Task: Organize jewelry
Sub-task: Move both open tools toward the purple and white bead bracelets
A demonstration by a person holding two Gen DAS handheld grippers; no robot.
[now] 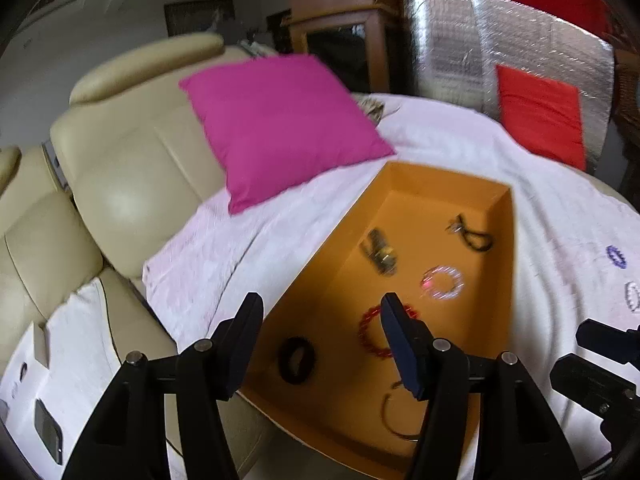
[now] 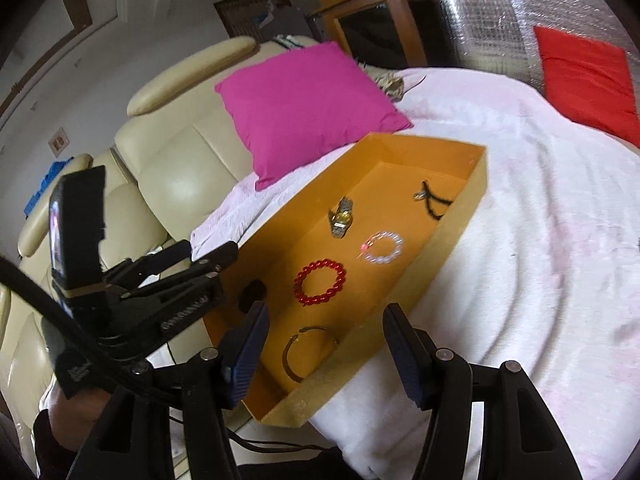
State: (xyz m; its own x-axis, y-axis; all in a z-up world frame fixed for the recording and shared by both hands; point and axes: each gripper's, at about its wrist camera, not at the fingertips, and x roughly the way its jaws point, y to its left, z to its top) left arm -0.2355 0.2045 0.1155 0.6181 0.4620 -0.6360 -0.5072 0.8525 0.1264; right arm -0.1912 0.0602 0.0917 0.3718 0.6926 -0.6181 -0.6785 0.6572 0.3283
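Note:
An orange box (image 1: 328,240) (image 2: 460,216) lies on a white cloth. Inside it lie a red bead bracelet (image 1: 370,330) (image 2: 319,282), a clear bead bracelet (image 1: 442,282) (image 2: 384,247), a gold watch (image 1: 378,252) (image 2: 341,216), a black cord (image 1: 472,234) (image 2: 436,200), a black ring (image 1: 296,360) (image 2: 252,294) and a thin brown bangle (image 1: 394,416) (image 2: 304,350). My left gripper (image 1: 320,340) is open and empty above the box's near left part. My right gripper (image 2: 324,356) is open and empty above the box's near end. A purple bracelet (image 1: 616,256) and a clear one (image 1: 633,296) lie on the cloth at the right.
A magenta cushion (image 1: 280,120) (image 2: 308,104) rests behind the box against a cream leather sofa (image 1: 132,168). A red cushion (image 1: 540,116) (image 2: 588,76) leans on a silver foil panel (image 1: 460,40). A phone (image 1: 48,432) lies on white paper at the lower left.

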